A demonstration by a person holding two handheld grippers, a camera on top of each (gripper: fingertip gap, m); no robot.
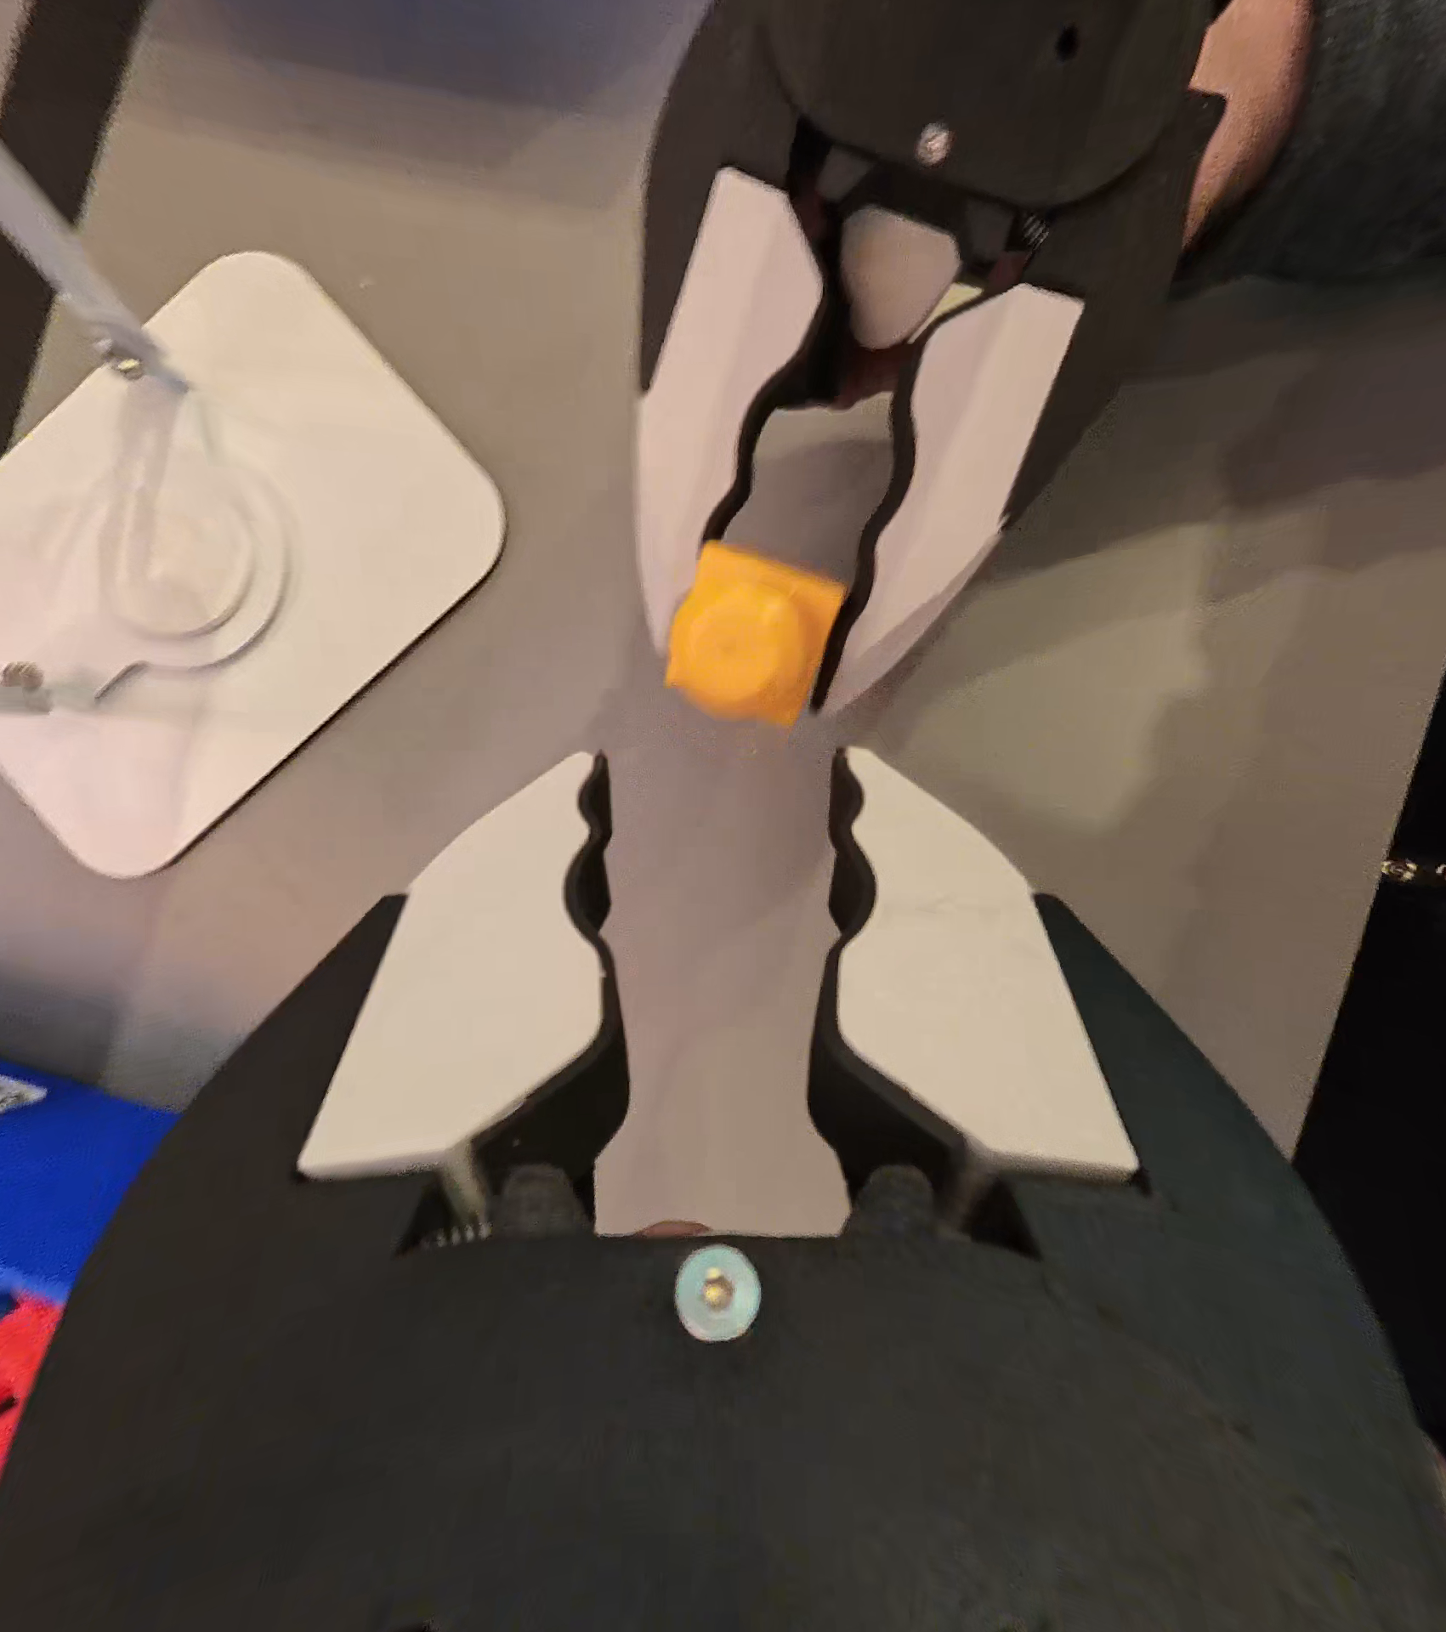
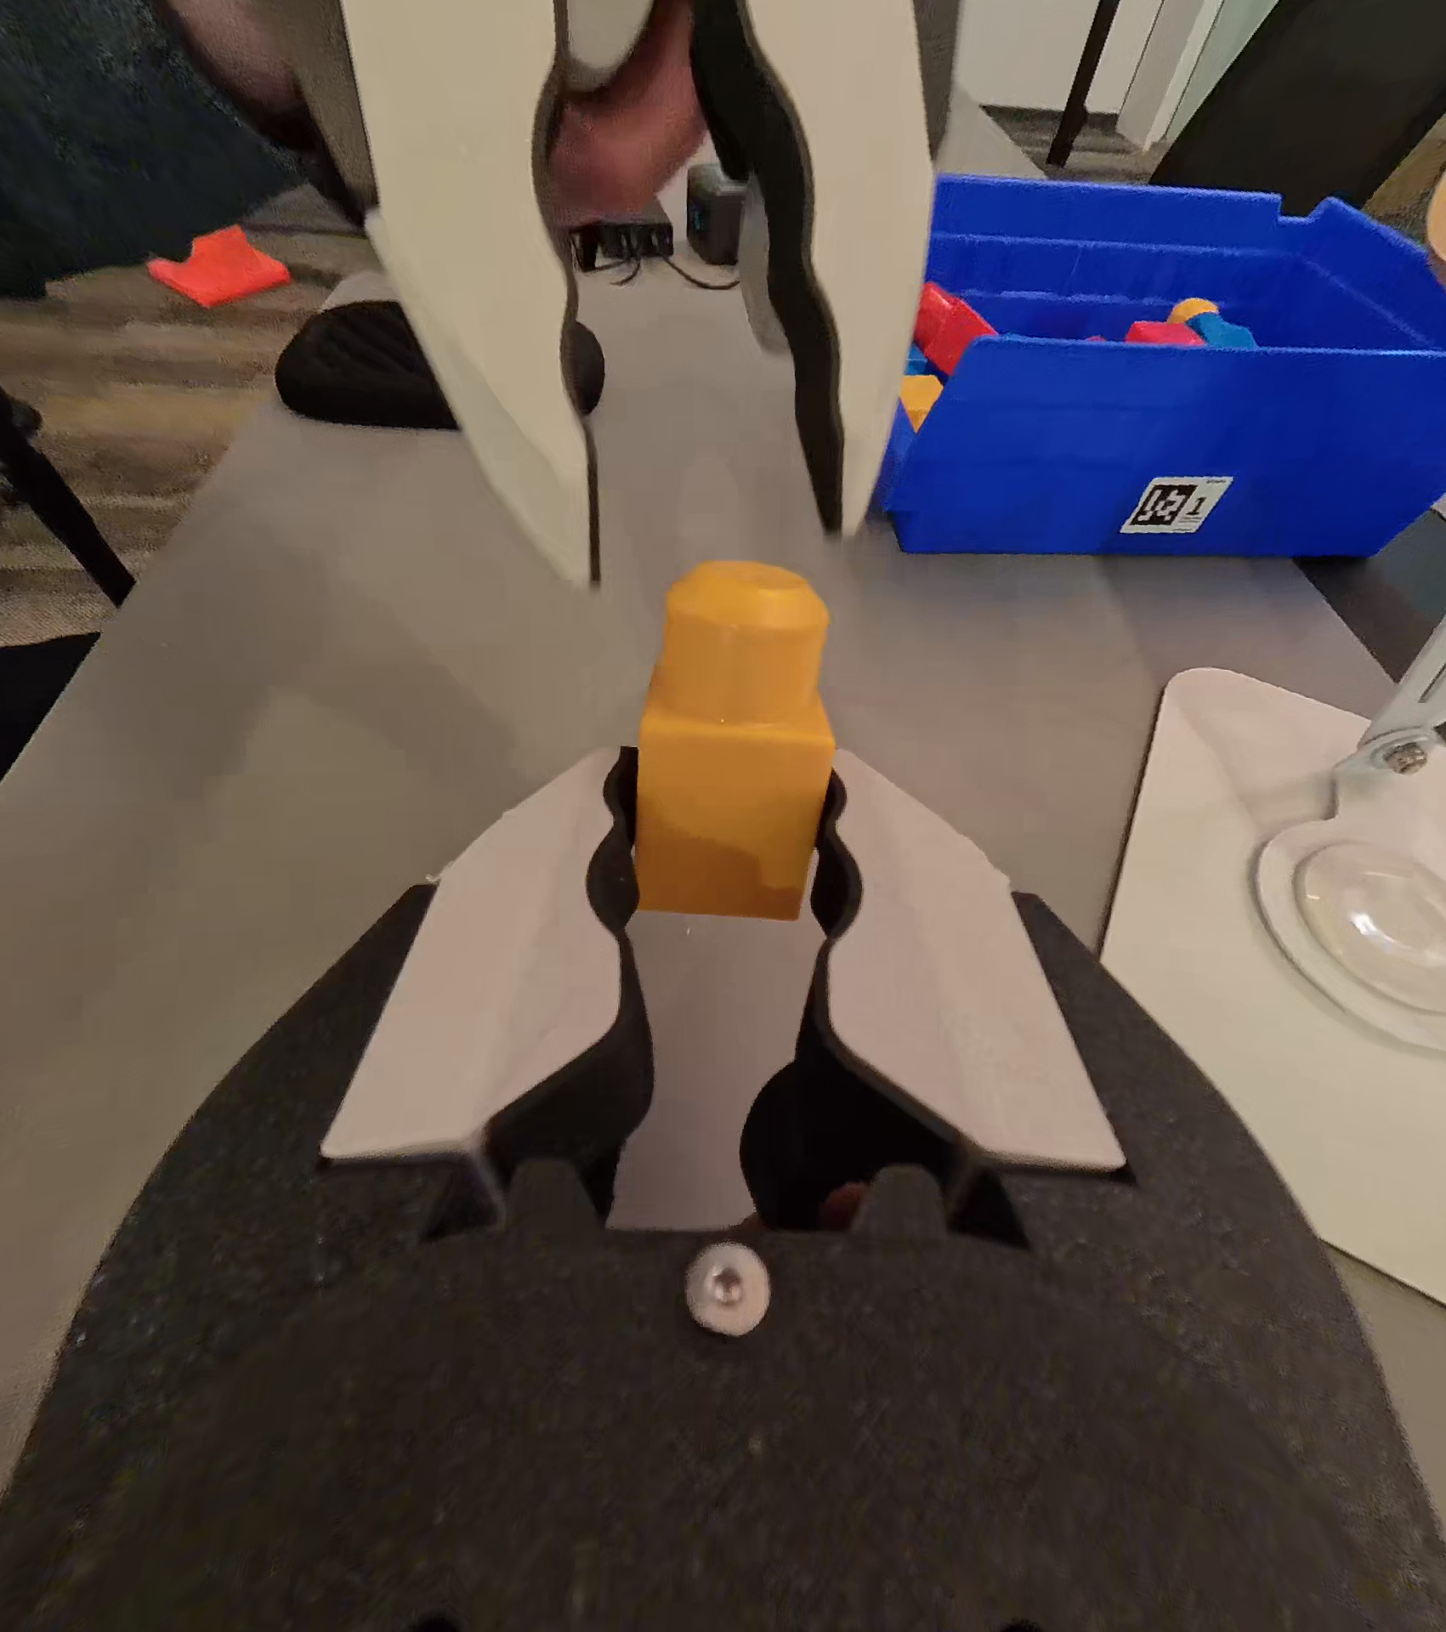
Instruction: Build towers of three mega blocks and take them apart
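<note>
A single orange mega block [image 2: 732, 777] is pinched between the jaws of the right gripper [image 2: 728, 795], stud pointing up, held over the grey table [image 2: 304, 706]. The left gripper [image 1: 723, 768] is spread wide with nothing in it, pointed right at the block from the opposite side, tips close but not touching. The rest of the blocks, red, blue and yellow ones, are piled in the blue bin [image 2: 1143, 459] off to the side. A white mat [image 1: 260, 530] with a clear stand on it can be seen nearby.
</note>
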